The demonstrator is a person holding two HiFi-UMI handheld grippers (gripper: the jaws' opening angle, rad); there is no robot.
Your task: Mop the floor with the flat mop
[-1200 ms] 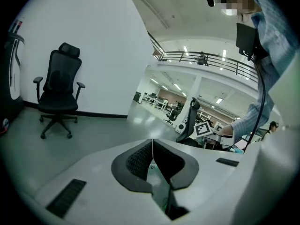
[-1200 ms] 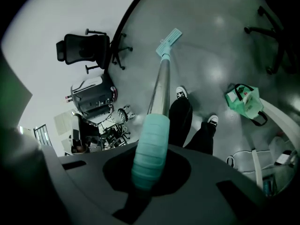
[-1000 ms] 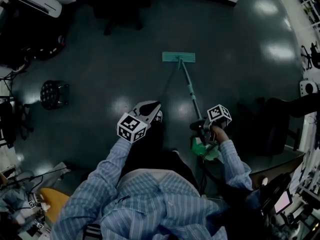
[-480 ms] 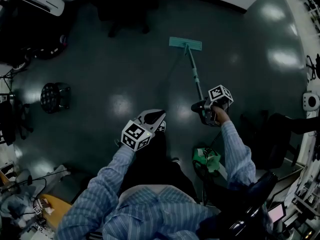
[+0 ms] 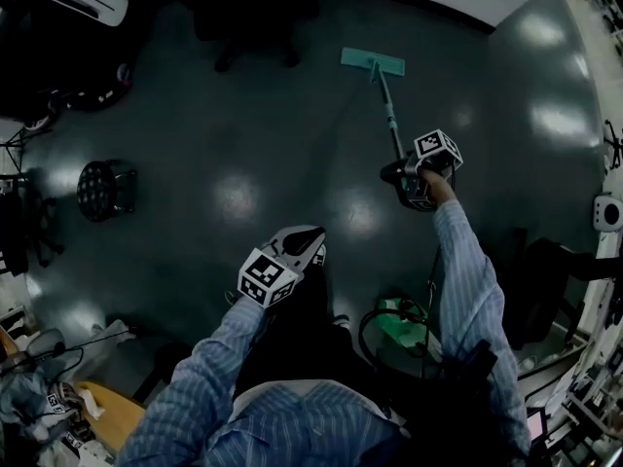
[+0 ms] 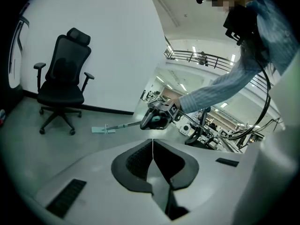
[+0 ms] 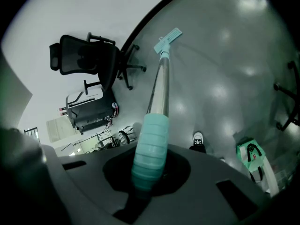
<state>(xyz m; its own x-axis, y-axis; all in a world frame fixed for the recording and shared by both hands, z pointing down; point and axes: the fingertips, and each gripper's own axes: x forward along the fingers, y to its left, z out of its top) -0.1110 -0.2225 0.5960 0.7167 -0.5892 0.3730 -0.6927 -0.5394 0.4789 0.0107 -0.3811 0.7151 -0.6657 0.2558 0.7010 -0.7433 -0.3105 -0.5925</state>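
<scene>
The flat mop has a teal head (image 5: 373, 62) lying flat on the dark floor near the far wall, and a metal handle (image 5: 389, 115) with a ribbed teal grip (image 7: 150, 149). My right gripper (image 5: 414, 178) is shut on that grip, arm stretched forward. In the right gripper view the handle runs up to the mop head (image 7: 167, 40). My left gripper (image 5: 292, 251) hangs near my body, shut and holding nothing. In the left gripper view its jaws (image 6: 152, 161) meet, with the mop head (image 6: 103, 130) and right gripper (image 6: 159, 118) beyond.
A black office chair (image 5: 248, 13) stands by the far wall left of the mop head. A round black stool (image 5: 105, 185) sits at the left. A green bucket (image 5: 404, 329) with a black hose stands by my right foot. Desks and cables line the right edge.
My right arm has pushed the mop forward, so the mop head slid further away towards the wall. The left gripper stayed shut and dropped slightly nearer my body.
</scene>
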